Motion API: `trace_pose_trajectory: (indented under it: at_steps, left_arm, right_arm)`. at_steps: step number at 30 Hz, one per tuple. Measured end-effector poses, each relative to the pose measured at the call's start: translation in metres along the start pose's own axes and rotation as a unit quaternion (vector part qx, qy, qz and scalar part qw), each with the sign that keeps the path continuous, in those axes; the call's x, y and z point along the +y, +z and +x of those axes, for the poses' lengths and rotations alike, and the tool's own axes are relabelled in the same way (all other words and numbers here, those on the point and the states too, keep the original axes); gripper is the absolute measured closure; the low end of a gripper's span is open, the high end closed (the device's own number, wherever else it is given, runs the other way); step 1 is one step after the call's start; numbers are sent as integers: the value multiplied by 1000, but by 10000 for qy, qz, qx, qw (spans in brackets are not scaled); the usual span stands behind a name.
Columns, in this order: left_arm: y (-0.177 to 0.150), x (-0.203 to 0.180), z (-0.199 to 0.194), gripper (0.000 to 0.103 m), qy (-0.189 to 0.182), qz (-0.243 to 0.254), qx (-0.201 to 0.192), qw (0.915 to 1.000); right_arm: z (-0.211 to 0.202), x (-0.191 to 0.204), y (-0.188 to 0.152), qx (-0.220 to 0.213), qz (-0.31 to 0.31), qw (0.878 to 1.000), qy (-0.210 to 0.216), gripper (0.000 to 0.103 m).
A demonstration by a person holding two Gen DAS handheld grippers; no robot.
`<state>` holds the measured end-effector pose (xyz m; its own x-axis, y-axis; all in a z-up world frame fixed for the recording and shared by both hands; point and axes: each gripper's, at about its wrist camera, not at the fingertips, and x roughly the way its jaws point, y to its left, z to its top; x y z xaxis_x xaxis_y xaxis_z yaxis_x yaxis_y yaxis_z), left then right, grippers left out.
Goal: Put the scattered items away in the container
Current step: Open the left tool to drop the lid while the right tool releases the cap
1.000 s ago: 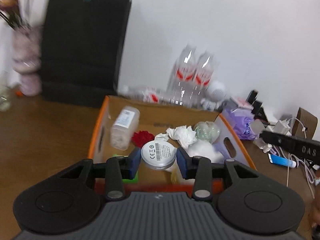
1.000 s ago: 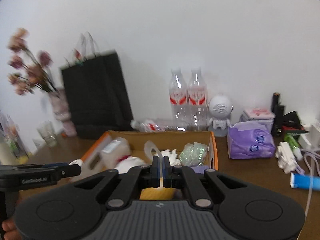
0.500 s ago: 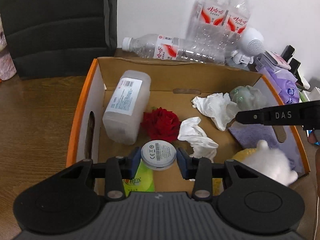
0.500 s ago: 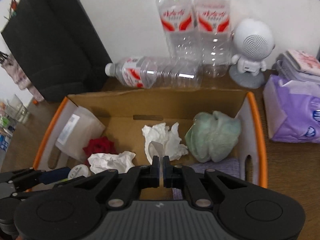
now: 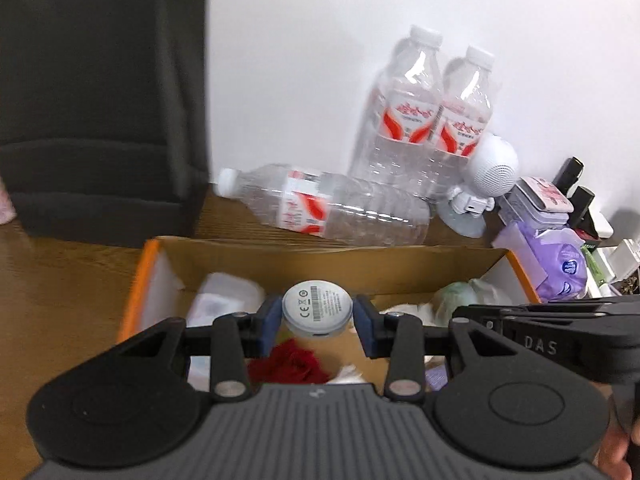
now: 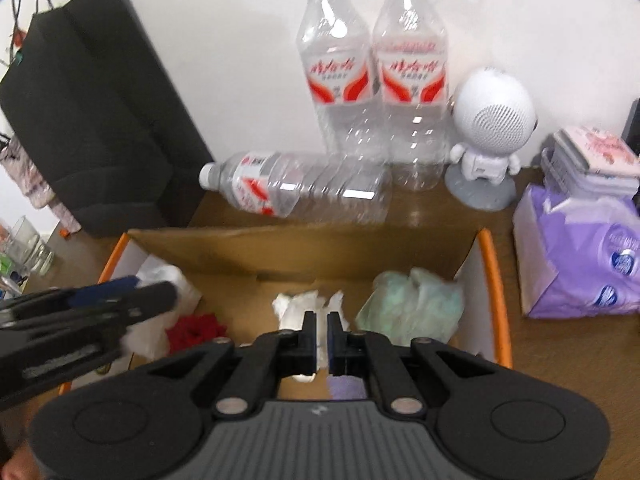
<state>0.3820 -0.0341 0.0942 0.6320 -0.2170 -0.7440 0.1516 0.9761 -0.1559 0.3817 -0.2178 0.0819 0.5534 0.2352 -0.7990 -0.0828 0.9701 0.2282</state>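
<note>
- Left gripper [image 5: 318, 322] over the near part of the cardboard box [image 5: 280, 264], jaws clamped on a round white disc [image 5: 317, 309], its printed label facing the camera.
- Disc held above the box floor, just over the red flower [image 5: 294, 366]; a pale plastic bottle [image 5: 218, 306] lying along the box's left wall.
- Right gripper [image 6: 321, 338] also over the box, jaws nearly together with only a thin slit between them; cannot tell whether anything is pinched there.
- Just past those jaws, crumpled white tissue [image 6: 298, 308] on the box floor; a pale green wad [image 6: 412, 304] in the far right corner, a purple cloth [image 6: 346, 386] at the near side, partly hidden by the gripper.
- Box with orange-edged side walls [image 6: 496, 292] standing on the brown wooden bench [image 6: 560, 360], near its back edge.
- Behind the box, one clear water bottle on its side [image 6: 296, 190], cap toward the left; two upright water bottles [image 6: 376, 76] against the wall.
- Right of those, a small white robot-shaped figure [image 6: 490, 136] on a grey base; a purple tissue pack [image 6: 580, 256] just beside the box's right wall.
- Black paper bag [image 6: 88, 120] at the back left corner of the bench.
</note>
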Motion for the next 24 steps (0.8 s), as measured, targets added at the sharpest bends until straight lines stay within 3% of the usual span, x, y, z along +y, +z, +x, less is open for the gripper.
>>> trace_pose_trajectory:
  at_steps: [9, 13, 19, 22, 24]
  left_arm:
    - [-7, -20, 43, 61, -567, 376, 319, 9972]
    - [-1, -17, 37, 37, -636, 596, 213, 9960]
    - [6, -2, 13, 30, -229, 408, 148, 9988]
    - [5, 2, -4, 20, 92, 376, 253, 9989]
    - [4, 4, -17, 18, 280, 386, 360, 9982]
  right_arm:
    - [13, -25, -1, 110, 66, 9998, -165, 96]
    - [15, -32, -4, 101, 156, 9998, -94, 93]
    - [1, -28, -5, 86, 123, 9998, -89, 87]
    - [-12, -22, -6, 131, 118, 9997, -145, 76]
    - [-22, -15, -9, 210, 43, 9996, -191, 68]
